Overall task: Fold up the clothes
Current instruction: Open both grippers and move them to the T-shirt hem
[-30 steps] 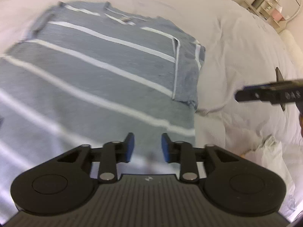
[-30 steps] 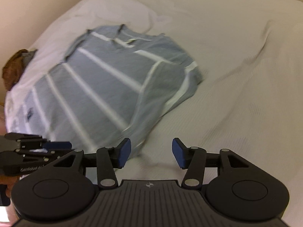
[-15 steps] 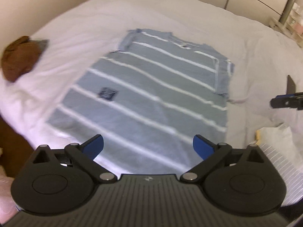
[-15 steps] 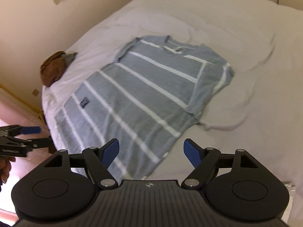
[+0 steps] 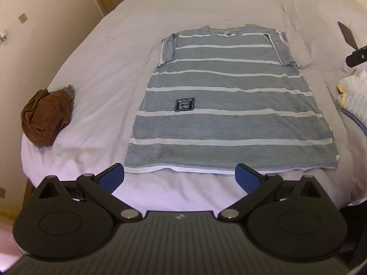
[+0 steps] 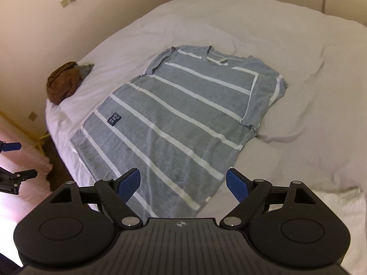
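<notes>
Left gripper (image 5: 180, 180) fingers (image 5: 112, 178) standing wide, gripping nothing | right gripper (image 6: 182, 184) jaws just opening further, nothing between | brown garment (image 5: 45, 116) lying bunched at left on white bed (image 5: 110, 73); grey striped T-shirt (image 5: 229, 105) lying flat mid-bed; folded pale clothes (image 5: 353, 98) sitting at right edge

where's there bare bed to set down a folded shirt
Bare sheet lies between the striped t-shirt and the brown garment, and across the bed beyond the shirt's collar and past its right sleeve. The near right edge is crowded by the pale folded clothes. Both grippers are open and empty.
</notes>
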Demonstrator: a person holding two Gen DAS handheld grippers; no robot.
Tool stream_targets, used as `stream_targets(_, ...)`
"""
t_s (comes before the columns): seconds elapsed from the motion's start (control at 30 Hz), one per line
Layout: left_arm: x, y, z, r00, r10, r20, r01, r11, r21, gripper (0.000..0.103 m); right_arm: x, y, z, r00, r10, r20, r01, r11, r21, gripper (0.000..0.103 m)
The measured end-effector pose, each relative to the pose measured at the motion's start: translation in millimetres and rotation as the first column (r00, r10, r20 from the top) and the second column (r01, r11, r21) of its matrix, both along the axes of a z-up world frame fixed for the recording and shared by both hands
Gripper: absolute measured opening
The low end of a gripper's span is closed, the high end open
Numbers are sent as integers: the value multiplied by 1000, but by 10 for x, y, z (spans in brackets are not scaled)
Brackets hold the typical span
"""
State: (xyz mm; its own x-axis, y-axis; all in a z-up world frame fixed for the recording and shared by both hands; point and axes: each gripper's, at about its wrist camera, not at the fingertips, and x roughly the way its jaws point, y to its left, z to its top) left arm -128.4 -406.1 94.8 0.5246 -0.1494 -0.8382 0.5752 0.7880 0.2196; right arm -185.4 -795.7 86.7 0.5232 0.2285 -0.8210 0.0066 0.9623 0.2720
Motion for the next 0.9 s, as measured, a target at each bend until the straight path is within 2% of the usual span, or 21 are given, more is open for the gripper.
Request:
stream_targets(0.23, 304, 452, 130, 996, -50, -69, 40, 989, -143, 101, -76, 700, 222, 982, -187, 12, 188, 981, -52, 87)
stream_targets(0.37, 335, 547, 212, 993, -103, -54, 92, 980, -175, 101, -144, 1014, 321, 970, -244, 6, 244, 968, -60, 89)
stream_targets(0.5, 356, 586, 169, 991, -124, -53, 113, 979, -171, 101, -199, 1211, 333, 969, -247, -15, 246, 967, -68, 89)
stream_targets(0.63, 304, 610, 50, 984, -173, -28, 168, 977, -128, 100, -244, 1285, 283, 971, -236, -28, 234, 970, -67, 89)
stream_targets(0.73, 215, 610, -100, 965, -261, -2, 261, 965, -27, 96, -304, 1307, 195, 976, -213, -37, 211, 976, -55, 88)
stream_targets(0.83, 140, 616, -292, 931, -364, 21, 361, 929, 82, 94, -373, 1366, 16, 985, -163, -61, 159, 985, -64, 83)
stream_targets(0.9, 119, 609, -446, 895, -445, 32, 435, 887, 154, 92, -418, 1455, -122, 991, -104, -79, 97, 991, -94, 77)
